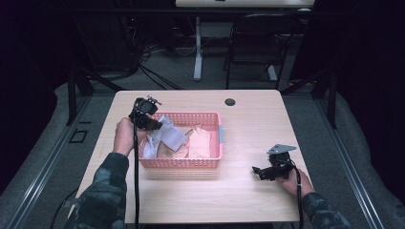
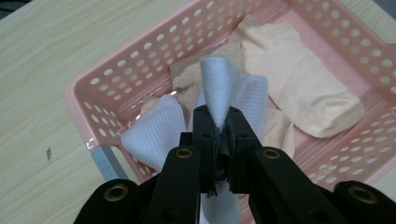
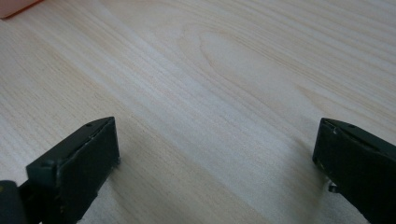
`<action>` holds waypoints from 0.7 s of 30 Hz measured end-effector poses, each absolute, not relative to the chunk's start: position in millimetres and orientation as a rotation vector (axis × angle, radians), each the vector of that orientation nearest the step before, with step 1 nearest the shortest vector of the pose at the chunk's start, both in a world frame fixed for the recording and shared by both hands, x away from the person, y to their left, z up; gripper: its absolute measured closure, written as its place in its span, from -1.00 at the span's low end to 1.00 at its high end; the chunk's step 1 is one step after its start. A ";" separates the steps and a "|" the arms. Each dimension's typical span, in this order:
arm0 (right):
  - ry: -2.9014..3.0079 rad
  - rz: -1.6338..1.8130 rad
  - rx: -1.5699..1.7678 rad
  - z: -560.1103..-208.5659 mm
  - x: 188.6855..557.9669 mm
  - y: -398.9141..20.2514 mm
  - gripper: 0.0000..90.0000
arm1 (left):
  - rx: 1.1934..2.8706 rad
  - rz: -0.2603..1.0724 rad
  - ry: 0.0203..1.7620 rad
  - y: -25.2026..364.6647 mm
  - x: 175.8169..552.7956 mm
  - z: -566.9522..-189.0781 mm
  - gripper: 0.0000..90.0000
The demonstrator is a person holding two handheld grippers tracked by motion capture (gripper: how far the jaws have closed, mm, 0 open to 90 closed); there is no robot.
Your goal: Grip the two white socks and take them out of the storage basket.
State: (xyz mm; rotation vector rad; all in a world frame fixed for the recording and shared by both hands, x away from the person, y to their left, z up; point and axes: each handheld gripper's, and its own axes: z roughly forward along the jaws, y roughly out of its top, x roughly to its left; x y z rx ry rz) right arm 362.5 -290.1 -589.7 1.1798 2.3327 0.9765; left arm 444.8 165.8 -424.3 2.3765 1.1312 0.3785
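The left gripper (image 2: 219,122) had clamped a white sock (image 2: 215,88) above the pink basket (image 2: 116,65) (peach socks (image 2: 299,88) remained inside); the right gripper (image 3: 215,154) waited, jaws apart.

Peach cloths (image 1: 199,143) lie crumpled in basket's right half. Round grommet hole (image 1: 230,101) near wooden table's (image 1: 248,191) far edge. Dark chair (image 1: 255,43) and white desk leg (image 1: 197,47) stand beyond.

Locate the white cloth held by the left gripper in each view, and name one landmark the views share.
High view: white cloth at the pink basket's left end, under the left gripper.
Left gripper view: white cloth centre, pinched between the jaws.
Right gripper view: not in it.
Shared landmark: the wooden table.
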 end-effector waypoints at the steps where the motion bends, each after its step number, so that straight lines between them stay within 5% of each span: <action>1: 2.333 0.976 1.180 -589.7 362.5 -290.1 -1.00 | 2.375 0.379 1.128 166.5 444.4 -418.9 0.88; 21: 2.332 0.976 1.180 -589.7 362.5 -290.1 -1.00 | 2.349 0.435 1.110 180.9 439.9 -357.1 0.88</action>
